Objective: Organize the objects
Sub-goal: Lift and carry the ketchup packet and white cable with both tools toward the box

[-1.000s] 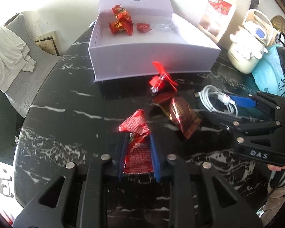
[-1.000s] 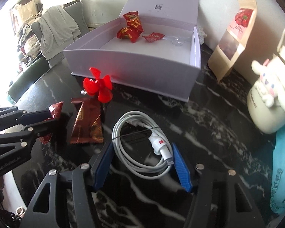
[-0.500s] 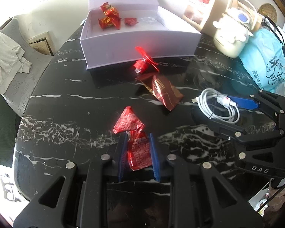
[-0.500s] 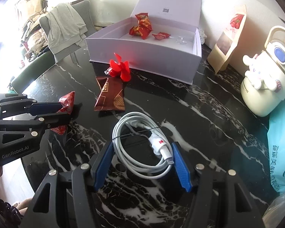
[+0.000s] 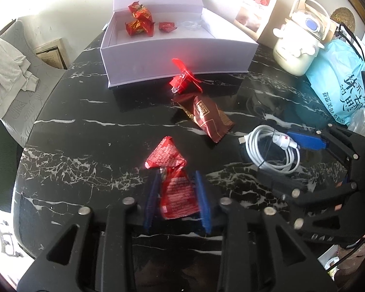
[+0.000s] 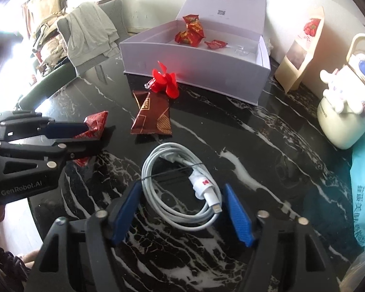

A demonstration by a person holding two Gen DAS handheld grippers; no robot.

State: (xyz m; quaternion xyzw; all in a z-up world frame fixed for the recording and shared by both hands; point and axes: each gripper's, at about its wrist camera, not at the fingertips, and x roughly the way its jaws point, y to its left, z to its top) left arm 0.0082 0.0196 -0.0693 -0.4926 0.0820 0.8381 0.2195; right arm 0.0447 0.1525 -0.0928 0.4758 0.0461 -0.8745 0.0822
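Marble tabletop (image 5: pixel 90 131), black with white veins, carries everything here. The left claw (image 5: pixel 177 196) is clamped on a red packet (image 5: pixel 176 194), its blue fingers (image 5: pixel 151 199) pressing both sides while the packet's crumpled top sticks out ahead of them; from the right wrist view the same claw (image 6: pixel 85 133) comes in from the left with the packet (image 6: pixel 96 125) at its tip. The right claw (image 6: pixel 182 209) stands apart, its blue fingers (image 6: pixel 238 216) on either side of a coiled white cable (image 6: pixel 180 194) that lies on the tabletop; whether they touch the coil cannot be told. In the left wrist view that claw (image 5: pixel 301 143) reaches in from the right over the cable (image 5: pixel 270 150). A brown packet (image 5: pixel 205 118) lies between the two claws and the box, with a red fan (image 5: pixel 185 77) just beyond it, beside the front wall of an open white box (image 5: pixel 177 58). Several red candies (image 5: pixel 140 23) sit in the box's far left corner. To the right of the box stand a paper pouch (image 5: pixel 255 17), a cream kettle (image 5: pixel 299 46) and a blue bag (image 5: pixel 338 82).
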